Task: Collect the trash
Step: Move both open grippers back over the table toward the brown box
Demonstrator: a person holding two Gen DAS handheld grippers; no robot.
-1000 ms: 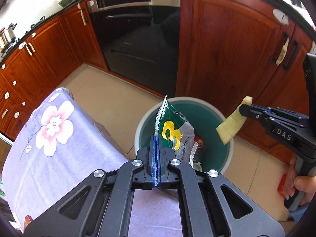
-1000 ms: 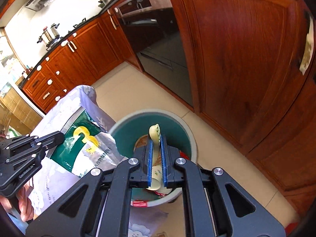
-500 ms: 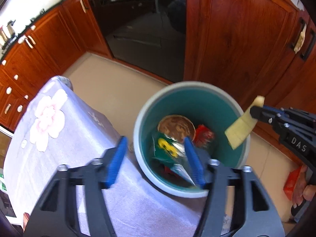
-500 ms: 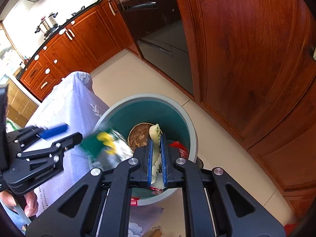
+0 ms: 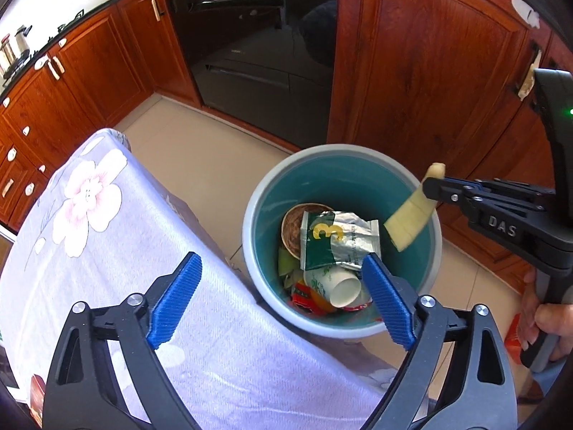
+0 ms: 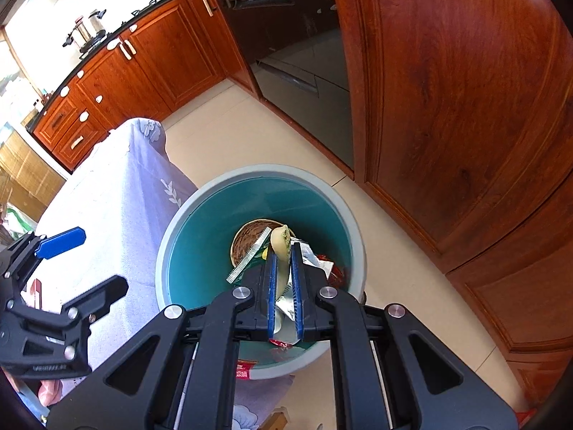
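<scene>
The left tool [image 5: 281, 283] stood spread wide and empty above the bin [image 5: 250, 236], where the snack bag [image 5: 333, 243] lay. The right tool [image 6: 283, 251] gripped a peel [image 5: 408, 220] over the bin.

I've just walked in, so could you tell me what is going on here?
A person is binning trash with two handheld grippers. The left gripper is open and empty over the table edge by the bin; a green packet lies inside on a paper cup and other waste. The right gripper is shut on a yellowish peel, held above the bin and not yet dropped.
</scene>
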